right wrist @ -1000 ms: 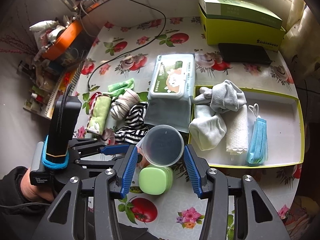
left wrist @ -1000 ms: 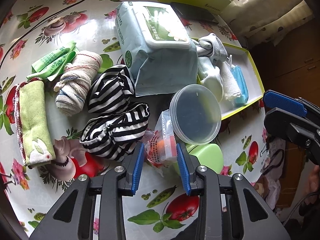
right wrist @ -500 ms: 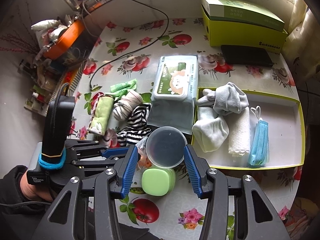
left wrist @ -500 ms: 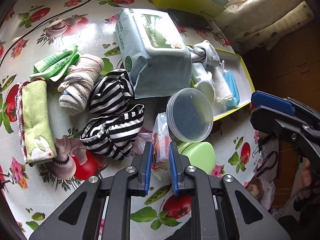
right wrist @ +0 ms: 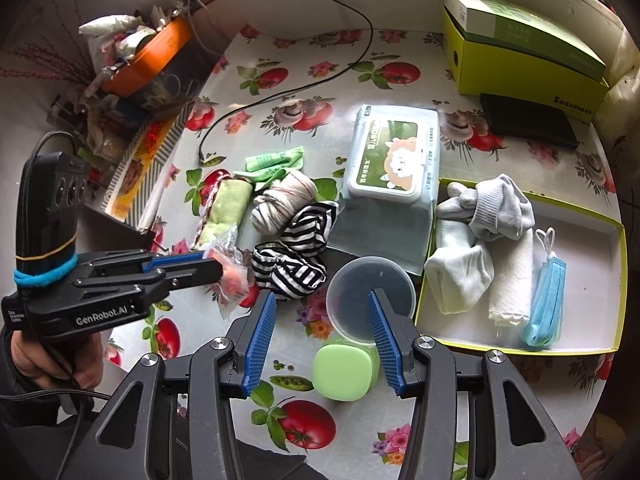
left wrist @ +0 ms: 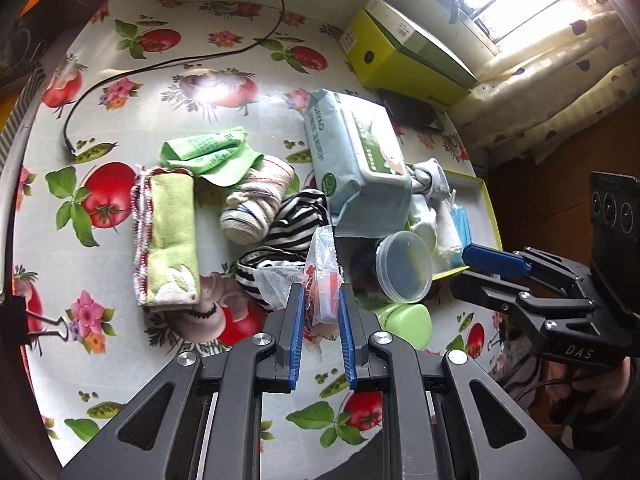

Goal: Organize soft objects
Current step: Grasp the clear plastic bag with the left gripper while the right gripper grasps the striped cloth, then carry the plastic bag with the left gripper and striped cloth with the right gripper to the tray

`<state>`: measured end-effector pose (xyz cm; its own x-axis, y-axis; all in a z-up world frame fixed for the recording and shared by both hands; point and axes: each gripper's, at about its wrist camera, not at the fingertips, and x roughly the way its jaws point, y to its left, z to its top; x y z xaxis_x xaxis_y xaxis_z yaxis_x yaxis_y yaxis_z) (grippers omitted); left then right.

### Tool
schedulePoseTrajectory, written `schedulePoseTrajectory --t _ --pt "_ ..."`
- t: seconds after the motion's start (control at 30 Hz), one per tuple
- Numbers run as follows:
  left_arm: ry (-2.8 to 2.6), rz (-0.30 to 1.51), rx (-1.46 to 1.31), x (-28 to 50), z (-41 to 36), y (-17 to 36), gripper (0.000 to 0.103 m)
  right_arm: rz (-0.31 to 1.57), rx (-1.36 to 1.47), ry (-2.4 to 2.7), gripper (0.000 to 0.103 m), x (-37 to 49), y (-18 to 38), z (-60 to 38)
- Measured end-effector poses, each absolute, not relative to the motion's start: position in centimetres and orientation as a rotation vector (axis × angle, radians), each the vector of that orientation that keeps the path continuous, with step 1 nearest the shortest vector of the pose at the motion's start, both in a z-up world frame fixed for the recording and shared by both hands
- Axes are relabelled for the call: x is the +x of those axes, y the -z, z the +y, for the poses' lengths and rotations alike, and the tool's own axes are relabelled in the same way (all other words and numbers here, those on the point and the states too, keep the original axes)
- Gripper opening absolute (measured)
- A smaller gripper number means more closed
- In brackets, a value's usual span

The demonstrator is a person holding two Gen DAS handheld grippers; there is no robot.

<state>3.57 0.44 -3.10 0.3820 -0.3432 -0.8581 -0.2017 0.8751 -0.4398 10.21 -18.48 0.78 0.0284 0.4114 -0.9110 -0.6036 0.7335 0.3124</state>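
Note:
My left gripper (left wrist: pixel 319 312) is shut on a clear plastic packet (left wrist: pixel 322 276) with orange contents and holds it above the table; the packet also shows in the right wrist view (right wrist: pixel 232 276). Striped black-and-white socks (right wrist: pixel 296 248), a beige rolled sock (right wrist: pixel 282 200), a green towel roll (right wrist: pixel 226 212) and a green cloth (right wrist: pixel 274 162) lie in the middle. A yellow-rimmed tray (right wrist: pixel 600 272) at the right holds grey and white socks (right wrist: pixel 492 208), a white cloth (right wrist: pixel 512 276) and blue masks (right wrist: pixel 548 304). My right gripper (right wrist: pixel 322 340) is open over a clear round container (right wrist: pixel 370 300).
A wet-wipes pack (right wrist: pixel 394 168) lies between the socks and the tray. A green soap case (right wrist: pixel 346 372) sits by the container. A yellow-green box (right wrist: pixel 524 48) and a black case (right wrist: pixel 528 126) stand at the back right. A black cable (right wrist: pixel 288 92) crosses the table.
My left gripper closed on the plastic packet and lifted it up and back from the table. The right gripper stayed open and drew slightly closer to the round container.

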Motion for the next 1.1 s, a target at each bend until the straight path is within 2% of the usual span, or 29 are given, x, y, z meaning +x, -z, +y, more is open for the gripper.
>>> schedulePoseTrajectory --t 0.27,0.77,0.87,0.93,1.0,1.1 --pt "0.011 1.152 -0.576 2.3 3.8 2.8 0.017 1.33 -0.352 -0.913 0.048 8.9 1.3 -13.2" --pt "-0.082 1.125 -0.656 -0.7 7.5 3.6 0.017 1.439 -0.681 -0.932 0.047 7.4 9.3 -5.7" --pt "-0.082 1.123 -0.661 -0.8 7.5 3.6 0.017 1.451 -0.724 -0.91 0.042 7.2 10.5 -5.2" --pt "-0.082 1.124 -0.664 -0.8 7.6 3.6 0.017 1.444 -0.745 -0.894 0.034 7.2 11.0 -5.1" --pt "-0.08 1.125 -0.665 -0.9 7.6 3.7 0.017 1.44 -0.735 -0.895 0.02 7.3 10.9 -5.1" --pt "-0.075 1.126 -0.663 -0.7 7.5 3.6 0.017 1.428 -0.711 -0.901 0.012 7.5 10.2 -5.4"
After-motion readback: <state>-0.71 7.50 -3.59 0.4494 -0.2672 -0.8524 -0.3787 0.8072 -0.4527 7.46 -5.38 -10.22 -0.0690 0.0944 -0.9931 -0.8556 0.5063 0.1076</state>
